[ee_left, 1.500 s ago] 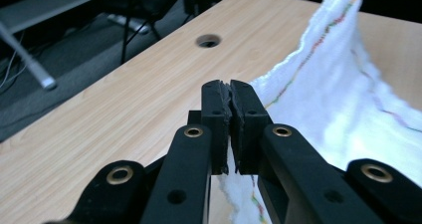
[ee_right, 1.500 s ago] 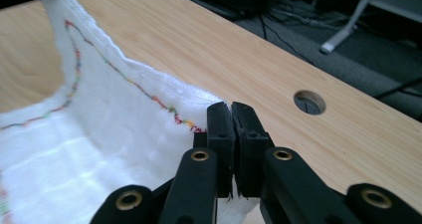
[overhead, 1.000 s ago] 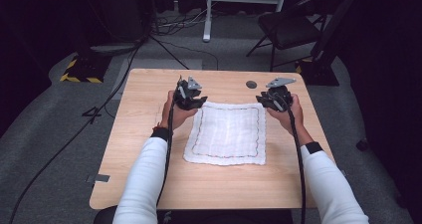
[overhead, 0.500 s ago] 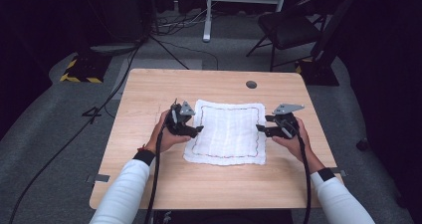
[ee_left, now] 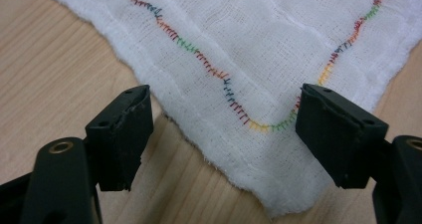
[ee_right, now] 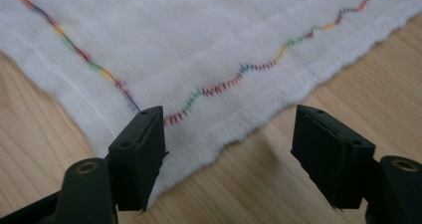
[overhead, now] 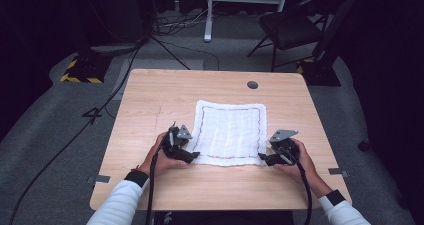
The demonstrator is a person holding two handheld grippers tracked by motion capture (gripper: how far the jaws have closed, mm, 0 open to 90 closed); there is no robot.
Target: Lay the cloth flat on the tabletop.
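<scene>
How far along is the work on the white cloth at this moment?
Done: the cloth lies flat on the table. In hand: the left gripper and right gripper, jaws open, sit at its near corners. Left: gripping and whatever follows.

A wooden table (overhead: pixel 150 105) carried a white cloth (overhead: pixel 230 130) lying flat near its middle. A small dark disc (overhead: pixel 252 85) sat toward the far edge.

The cloth (ee_left: pixel 278 50) is soft, loosely woven white gauze with coloured stitching; the table (overhead: pixel 150 100) is smooth, matt pale wood.
</scene>
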